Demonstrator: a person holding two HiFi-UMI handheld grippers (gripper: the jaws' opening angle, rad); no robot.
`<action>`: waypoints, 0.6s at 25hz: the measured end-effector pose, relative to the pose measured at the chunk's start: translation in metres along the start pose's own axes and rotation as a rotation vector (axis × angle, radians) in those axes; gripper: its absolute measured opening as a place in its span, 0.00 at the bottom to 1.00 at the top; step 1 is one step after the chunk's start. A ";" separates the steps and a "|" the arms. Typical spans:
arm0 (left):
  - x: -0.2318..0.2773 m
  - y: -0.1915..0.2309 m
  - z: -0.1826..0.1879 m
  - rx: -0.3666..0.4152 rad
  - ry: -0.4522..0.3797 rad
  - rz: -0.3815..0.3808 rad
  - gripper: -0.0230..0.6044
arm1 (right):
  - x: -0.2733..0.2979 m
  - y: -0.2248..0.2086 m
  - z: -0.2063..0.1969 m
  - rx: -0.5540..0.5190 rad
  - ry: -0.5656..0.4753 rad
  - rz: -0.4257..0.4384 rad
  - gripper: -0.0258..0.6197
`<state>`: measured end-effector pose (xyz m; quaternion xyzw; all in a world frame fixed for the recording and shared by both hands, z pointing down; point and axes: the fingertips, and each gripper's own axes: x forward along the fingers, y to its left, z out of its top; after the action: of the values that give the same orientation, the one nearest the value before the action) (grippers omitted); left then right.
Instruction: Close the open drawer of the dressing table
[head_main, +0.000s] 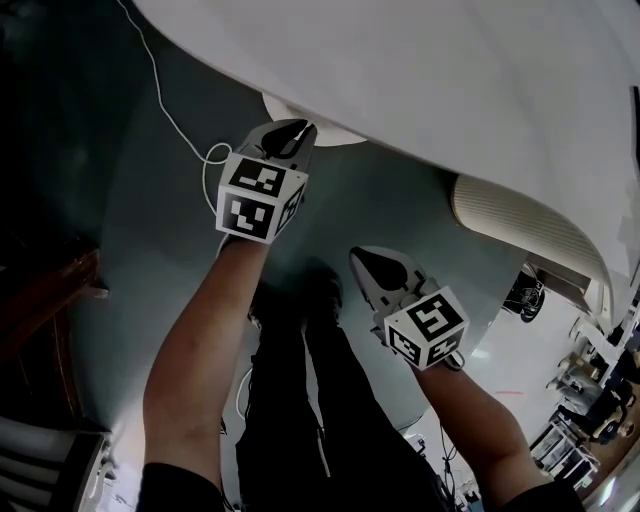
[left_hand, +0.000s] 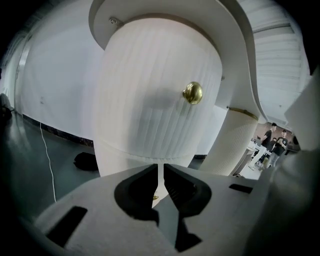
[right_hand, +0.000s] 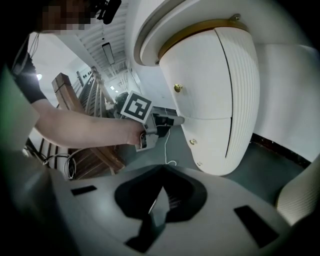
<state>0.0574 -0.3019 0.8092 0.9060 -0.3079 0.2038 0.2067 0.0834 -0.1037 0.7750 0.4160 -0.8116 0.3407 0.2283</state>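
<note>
Logged white ribbed, rounded drawer front (left_hand: 150, 105) with round brass knob (left_hand: 192, 93) directly ahead of left tongs (left_hand: 159, 172), under curved edge of white dressing table (head_main: 450, 70). Judged drawer slightly proud of table edge, so not yet shut; could not read how far out. Read left tongs as drawn together to a thin slit, nothing between. Read right tongs (right_hand: 161, 186) as tips meeting, likewise empty, held near and to the right over dark grey floor (head_main: 130, 260), well apart from drawer.

Step in hand, as judged: pushing front home with closed left tip. Advised:
- setting tip flat on ribbed face beside knob, not on it;
- pushing straight along drawer travel, never sideways, to avoid skidding off curved face;
- keeping pressure slow and even right to flush;
- holding right tongs clear of closing gap.

View comparison:
- Left gripper view alone gave ribbing and knob face-on, but hid tip contact.
- Right gripper view alone gave a side-on look: left tip at, perhaps touching, a seam on rounded white drawer stack (right_hand: 210, 140). Also gave three small brass knobs (right_hand: 192, 142) down its front and brown wooden frame (right_hand: 67, 95) at far left.
- Head view alone gave both tongs together, thin white cable (head_main: 165, 110) looped on floor, and second ribbed white pedestal (head_main: 520, 220) at right.
</note>
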 end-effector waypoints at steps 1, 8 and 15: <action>-0.009 -0.003 0.006 0.000 0.002 0.001 0.11 | -0.002 0.004 0.006 -0.001 -0.005 0.003 0.05; -0.121 -0.022 0.044 -0.085 -0.044 0.066 0.11 | -0.033 0.057 0.060 -0.017 -0.012 0.002 0.05; -0.245 -0.058 0.122 -0.079 -0.082 0.125 0.09 | -0.093 0.124 0.141 -0.102 -0.006 0.032 0.05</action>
<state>-0.0544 -0.2051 0.5721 0.8837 -0.3799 0.1667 0.2165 0.0194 -0.1083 0.5757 0.3919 -0.8351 0.3012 0.2414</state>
